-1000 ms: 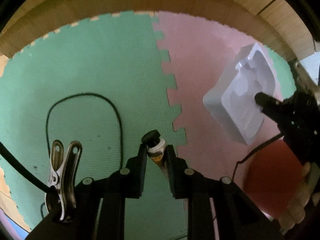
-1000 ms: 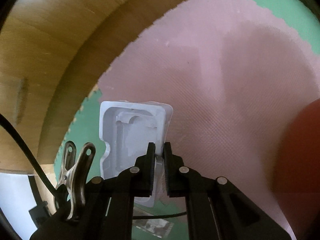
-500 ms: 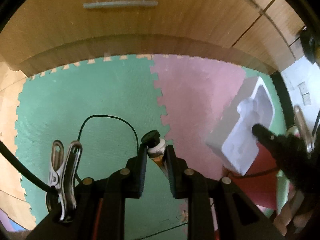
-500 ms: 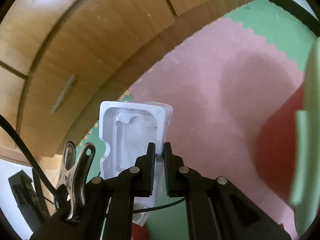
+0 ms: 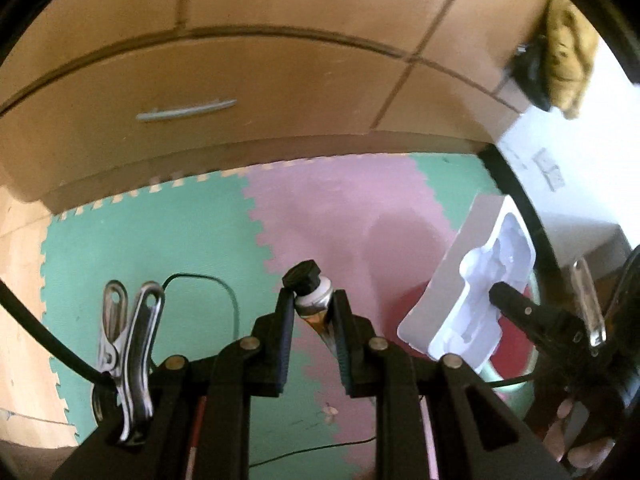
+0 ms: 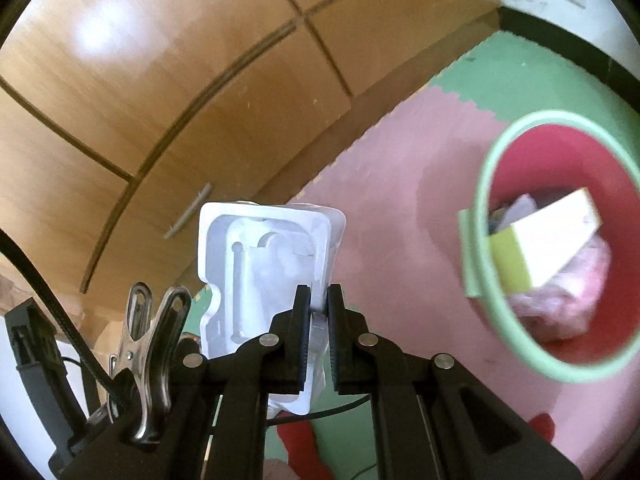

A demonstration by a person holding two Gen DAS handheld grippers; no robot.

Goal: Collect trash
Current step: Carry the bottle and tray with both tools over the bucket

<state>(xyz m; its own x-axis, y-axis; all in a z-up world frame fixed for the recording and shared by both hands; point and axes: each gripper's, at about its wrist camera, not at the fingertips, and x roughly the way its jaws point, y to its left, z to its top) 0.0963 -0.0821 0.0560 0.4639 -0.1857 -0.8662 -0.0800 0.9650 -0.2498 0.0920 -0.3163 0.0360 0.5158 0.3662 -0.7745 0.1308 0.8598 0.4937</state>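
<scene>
Both pieces of trash are off the floor and in hand, so the picking up looks done; what is left, as I judge it, is carrying them over the bin and letting go. The left gripper (image 5: 313, 307) is clenched on a small tube (image 5: 314, 300), its black cap poking out past the fingertips and its crumpled body pinched between the pads. The right gripper (image 6: 318, 306) grips one edge of a white moulded plastic tray (image 6: 264, 280), which stands up ahead of and to the left of its fingers, hollow side facing the camera.

The bin (image 6: 486, 216) (red inside, pale green rim) sits on the pink foam mat (image 6: 392, 240) to the right of the right gripper's fingers and a little ahead of them, well apart from the tray. It already holds a white and yellow-green box (image 6: 548, 236) lying aslant, some pinkish crumpled plastic (image 6: 568, 300) under it, and something pale behind that I cannot make out. Neither held item is over the opening yet.
</scene>
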